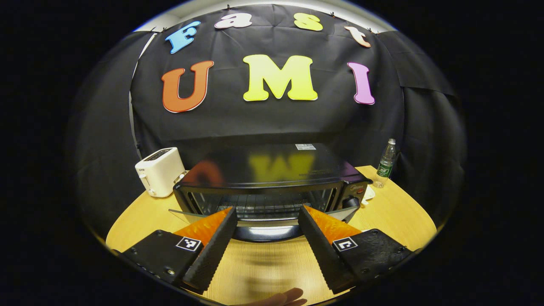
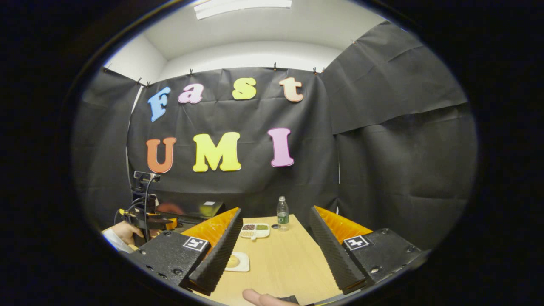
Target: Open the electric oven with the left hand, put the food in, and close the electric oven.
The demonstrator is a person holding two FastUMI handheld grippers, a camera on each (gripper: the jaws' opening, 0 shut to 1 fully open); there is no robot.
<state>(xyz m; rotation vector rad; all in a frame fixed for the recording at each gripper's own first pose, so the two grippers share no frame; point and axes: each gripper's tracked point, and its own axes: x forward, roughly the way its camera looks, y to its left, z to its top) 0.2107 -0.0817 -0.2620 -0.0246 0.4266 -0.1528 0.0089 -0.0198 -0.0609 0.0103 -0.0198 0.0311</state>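
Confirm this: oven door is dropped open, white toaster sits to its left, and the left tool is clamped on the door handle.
Not clamped. In the left gripper view the left tool is open, holding nothing. The oven door is open, with the toaster to its left.

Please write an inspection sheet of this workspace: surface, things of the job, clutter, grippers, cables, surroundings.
Surface: wooden table, round-edged.
Job's things: electric oven, door appears lowered, rack visible; food on a small white plate.
Clutter: white toaster; water bottle; divided white tray with portions.
Grippers: left gripper open before the oven; right gripper open above the table, empty.
Cables: dark cables on the other gripper, held by a hand.
Surroundings: black cloth walls, white ceiling with light.
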